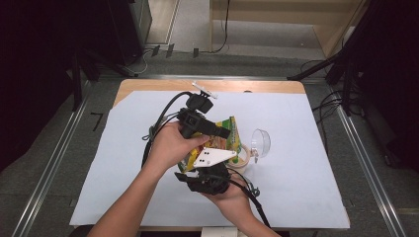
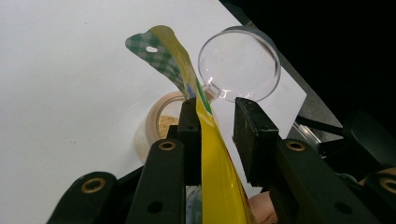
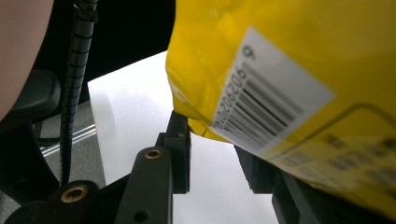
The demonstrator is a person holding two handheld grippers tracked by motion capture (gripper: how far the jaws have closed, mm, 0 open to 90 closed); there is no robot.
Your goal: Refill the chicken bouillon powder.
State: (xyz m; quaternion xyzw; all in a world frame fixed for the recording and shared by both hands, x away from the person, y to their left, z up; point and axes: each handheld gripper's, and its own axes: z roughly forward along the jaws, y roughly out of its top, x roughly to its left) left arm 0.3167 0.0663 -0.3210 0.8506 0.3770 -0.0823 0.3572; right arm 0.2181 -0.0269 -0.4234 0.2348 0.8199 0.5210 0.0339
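Observation:
A yellow pouch (image 1: pixel 229 136) with a green checked top hangs tilted above the table between both hands. In the left gripper view the pouch (image 2: pixel 212 149) runs between the jaws of my left gripper (image 2: pixel 217 112). It lies flat against the left pad, and its thin upper edge stands off the right pad. My left gripper (image 1: pixel 221 131) comes at it from the far side. The pouch's barcoded bottom (image 3: pixel 280 51) lies over my right gripper (image 3: pixel 212 140), touching the left pad and hiding the right one. Below sit a jar of beige powder (image 2: pixel 163 123) and a clear round lid (image 2: pixel 239 63).
A white sheet (image 1: pixel 296 173) covers the wooden table. The clear lid (image 1: pixel 260 142) stands to the right of the hands, with the jar (image 1: pixel 240 160) just beside it. A small white part (image 1: pixel 204 90) lies near the back edge. Cables trail from both grippers.

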